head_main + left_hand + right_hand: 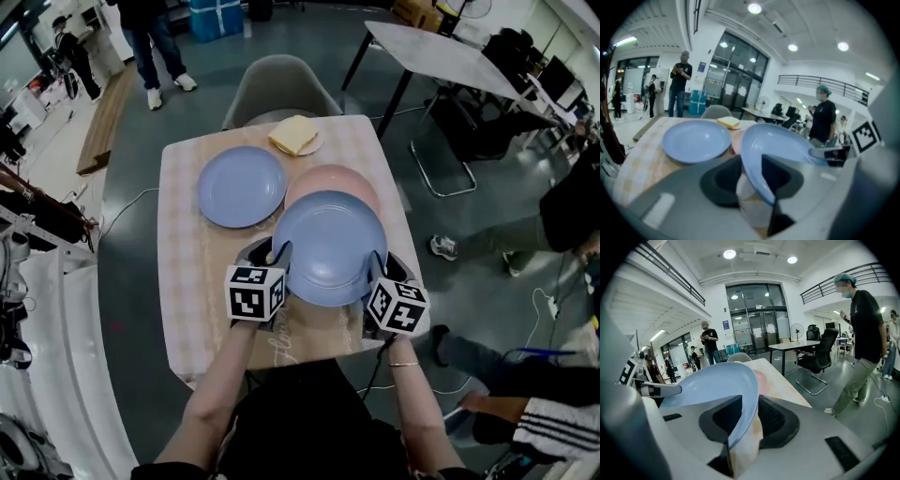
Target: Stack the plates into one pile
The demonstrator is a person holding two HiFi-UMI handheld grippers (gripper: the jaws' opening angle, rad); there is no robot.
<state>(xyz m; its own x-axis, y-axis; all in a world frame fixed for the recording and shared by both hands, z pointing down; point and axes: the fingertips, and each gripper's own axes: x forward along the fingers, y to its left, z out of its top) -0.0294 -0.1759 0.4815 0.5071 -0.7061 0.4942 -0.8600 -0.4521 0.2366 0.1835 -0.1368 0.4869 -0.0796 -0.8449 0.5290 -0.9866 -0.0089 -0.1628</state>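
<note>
A blue plate (328,246) hangs tilted above the near part of the table (187,281), carried between both grippers. My left gripper (277,255) is shut on the plate's left rim and my right gripper (378,267) on its right rim. In the left gripper view the plate's rim (778,140) runs between the jaws of the left gripper (757,173). The right gripper view shows the same plate (717,385) clamped in the right gripper (747,413). A pink plate (328,180) lies beneath it, mostly hidden. A second blue plate (241,186) rests flat to the left.
A small plate with a yellow slab (295,136) sits at the table's far edge, with a grey chair (279,86) behind it. A person (155,37) stands farther back, another table (441,52) is at the far right, and someone's legs (487,244) are at the right.
</note>
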